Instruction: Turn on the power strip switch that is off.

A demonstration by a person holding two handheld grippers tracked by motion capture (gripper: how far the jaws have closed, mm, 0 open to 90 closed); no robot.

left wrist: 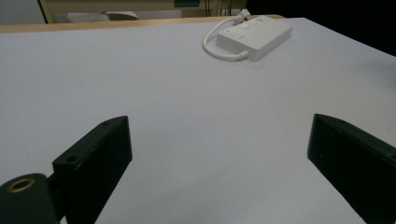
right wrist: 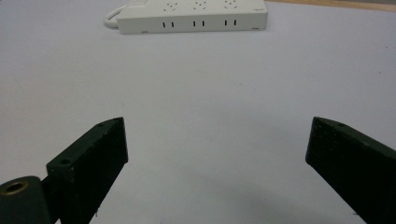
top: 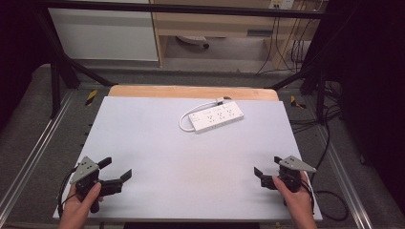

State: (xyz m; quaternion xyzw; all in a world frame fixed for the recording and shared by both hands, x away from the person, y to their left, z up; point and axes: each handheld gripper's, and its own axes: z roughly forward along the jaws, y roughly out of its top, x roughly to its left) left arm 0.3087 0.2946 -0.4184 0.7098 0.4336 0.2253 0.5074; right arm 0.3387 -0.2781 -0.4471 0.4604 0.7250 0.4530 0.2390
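A white power strip [top: 216, 117] lies toward the far middle of the white table top [top: 181, 162], its short cord [top: 187, 119] looping round its left end to a plug [top: 220, 100] behind it. In the left gripper view the power strip [left wrist: 254, 33] sits far ahead to the right; in the right gripper view the power strip [right wrist: 192, 17] lies straight ahead, side slots facing me. My left gripper [top: 116, 169] rests open at the near left corner, nothing between its jaws. At the near right my right gripper [top: 267, 166] is open and empty too. Both are well short of the strip.
A wooden edge [top: 191, 91] runs along the table's far side. Black frame bars [top: 62, 71] stand at the back corners, and cables [top: 329, 143] trail on the floor to the right. A cabinet and shelf unit [top: 210, 24] stand beyond.
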